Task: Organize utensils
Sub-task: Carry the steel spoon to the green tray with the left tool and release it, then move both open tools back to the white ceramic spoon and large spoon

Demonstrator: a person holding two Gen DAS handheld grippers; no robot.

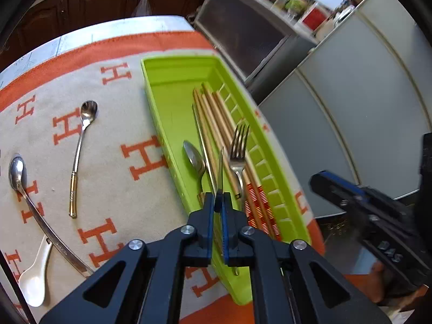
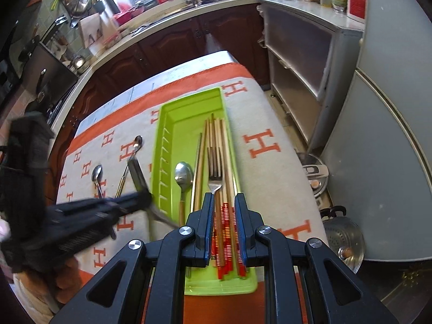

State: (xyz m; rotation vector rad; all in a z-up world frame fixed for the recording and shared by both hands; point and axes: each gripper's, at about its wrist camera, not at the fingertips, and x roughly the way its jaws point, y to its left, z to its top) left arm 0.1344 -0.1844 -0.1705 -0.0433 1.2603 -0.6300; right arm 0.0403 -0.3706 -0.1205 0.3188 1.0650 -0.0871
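Tray: a green tray (image 1: 172, 86) lies lengthwise on the table (image 2: 270, 178), which wears an orange-and-cream cloth.
In the tray: a bundle of chopsticks (image 2: 220, 145), a fork (image 2: 215, 181) on top of them, and a spoon (image 2: 183, 175) with a wooden handle beside them. This part looks done.
Left on the cloth: a small spoon with a gold handle (image 1: 81, 145), a long ladle (image 1: 29, 197) and a white soup spoon (image 1: 33, 278), all well apart from the tray on its left side. The ladle's handle crosses the white spoon's handle.
Left gripper (image 1: 218, 202): closed on a knife (image 1: 220, 170), thin blade pointing forward, held over the near end of the tray. In the right wrist view the knife is blurred, so I cannot tell exactly how high it hangs.
Right gripper (image 2: 224, 199): jaws a little apart, nothing between them that I can see; it hangs above the red-striped ends of the chopsticks and does not touch them.
Progress: I would say past halfway. Three kinds of utensil are in, the knife is about to join them, and three spoons wait.
Next, as I judge it: lay the knife beside the spoon, then fetch the spoons one at a time.
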